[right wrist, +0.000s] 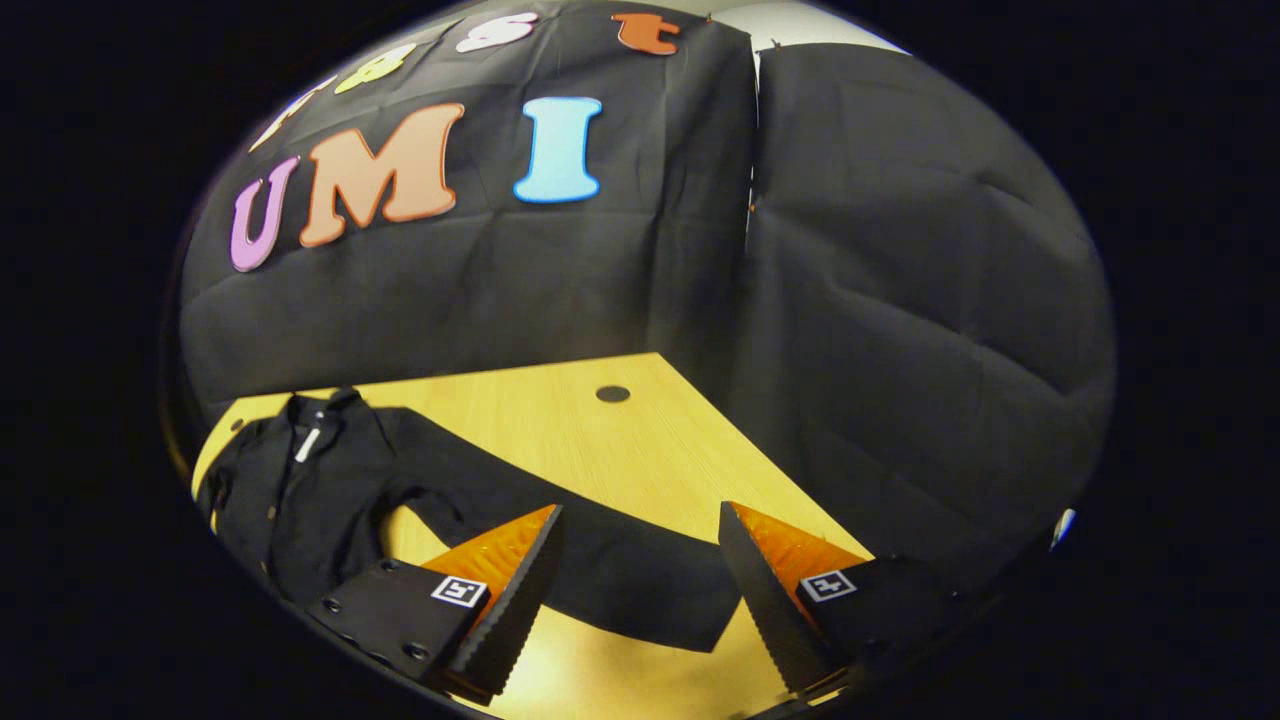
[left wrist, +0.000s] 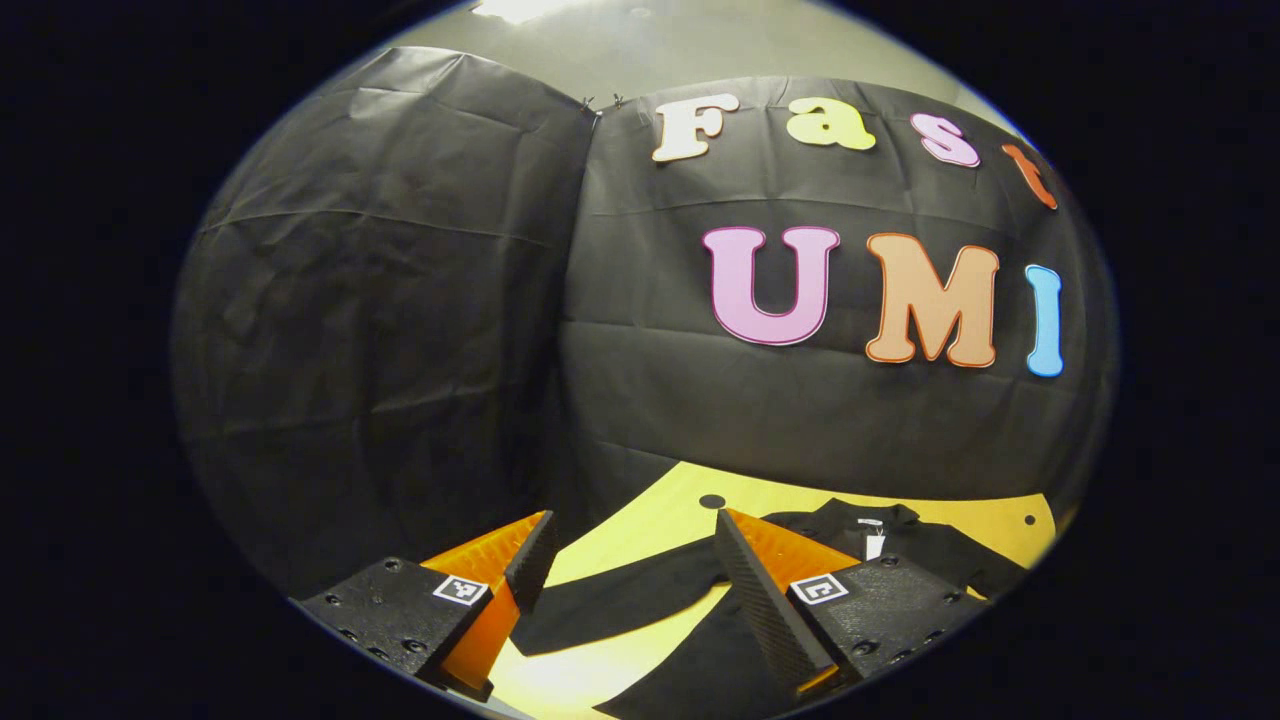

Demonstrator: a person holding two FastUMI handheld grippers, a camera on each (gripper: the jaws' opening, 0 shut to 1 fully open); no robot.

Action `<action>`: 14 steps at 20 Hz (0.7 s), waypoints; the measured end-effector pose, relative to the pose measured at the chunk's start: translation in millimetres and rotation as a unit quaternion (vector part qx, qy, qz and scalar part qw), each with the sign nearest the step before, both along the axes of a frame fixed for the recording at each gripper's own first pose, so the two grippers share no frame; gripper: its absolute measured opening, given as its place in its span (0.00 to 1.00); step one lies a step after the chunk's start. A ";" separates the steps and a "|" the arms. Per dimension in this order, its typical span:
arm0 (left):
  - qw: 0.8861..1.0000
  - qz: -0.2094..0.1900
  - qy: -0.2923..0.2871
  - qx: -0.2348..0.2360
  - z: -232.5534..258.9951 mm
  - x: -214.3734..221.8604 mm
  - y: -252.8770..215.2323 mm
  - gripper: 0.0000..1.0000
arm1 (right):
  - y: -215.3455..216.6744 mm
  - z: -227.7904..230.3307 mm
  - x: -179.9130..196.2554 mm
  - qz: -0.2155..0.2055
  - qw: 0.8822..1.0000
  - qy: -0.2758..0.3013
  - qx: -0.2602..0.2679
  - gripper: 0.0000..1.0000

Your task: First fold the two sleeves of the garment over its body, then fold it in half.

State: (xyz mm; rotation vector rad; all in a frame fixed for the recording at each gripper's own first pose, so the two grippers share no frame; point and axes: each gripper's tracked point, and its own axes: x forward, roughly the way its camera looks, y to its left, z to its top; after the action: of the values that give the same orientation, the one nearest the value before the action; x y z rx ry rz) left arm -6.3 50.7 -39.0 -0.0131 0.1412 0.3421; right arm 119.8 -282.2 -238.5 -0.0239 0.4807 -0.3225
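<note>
A black long-sleeved garment (right wrist: 300, 490) lies flat on the light wooden table (right wrist: 560, 430), collar toward the back wall. In the right gripper view one sleeve (right wrist: 620, 570) stretches out to the right, its cuff end lying between the fingers of my right gripper (right wrist: 640, 575), which is open above it. In the left gripper view the garment's body (left wrist: 900, 550) and the other sleeve (left wrist: 620, 600) spread across the table. My left gripper (left wrist: 630, 585) hangs open over that sleeve, holding nothing.
Black cloth walls close the booth behind and beside the table. A small dark hole (right wrist: 612, 394) marks the tabletop behind the sleeve, and a similar dark hole (left wrist: 712, 501) sits near the back edge in the left gripper view.
</note>
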 end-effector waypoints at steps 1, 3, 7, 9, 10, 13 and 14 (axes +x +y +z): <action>1.000 0.002 0.003 0.003 -2.9 -3.8 -0.8 0.93 | -5.6 -12.7 0.5 -0.003 1.000 0.013 0.006 0.98; 1.000 0.005 0.006 0.013 -3.6 -7.1 -0.5 0.93 | -12.9 -36.5 0.0 -0.011 0.999 0.039 0.026 0.98; 0.999 0.013 0.007 0.035 1.9 -10.6 1.0 0.93 | -24.9 -67.5 1.1 -0.032 0.996 0.064 0.057 0.95; 0.999 0.016 0.005 0.042 4.5 -11.7 2.9 0.93 | -32.0 -79.6 2.1 -0.039 0.995 0.076 0.059 0.95; 0.999 0.016 0.005 0.042 5.1 -12.3 2.5 0.93 | -35.2 -84.6 3.5 -0.042 0.994 0.084 0.060 0.98; 0.999 0.013 0.009 0.033 0.6 -13.5 0.7 0.93 | -44.1 -99.5 6.8 -0.049 0.992 0.102 0.064 0.99; 0.999 0.013 0.011 0.033 -0.4 -13.1 1.0 0.93 | -45.0 -104.4 7.2 -0.051 0.991 0.108 0.067 0.99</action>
State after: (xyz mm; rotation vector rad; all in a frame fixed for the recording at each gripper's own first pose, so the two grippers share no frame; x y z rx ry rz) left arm -19.4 51.7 -39.4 0.0542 0.1524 0.3727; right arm 127.0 -327.3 -342.8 0.0977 0.7199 -0.3887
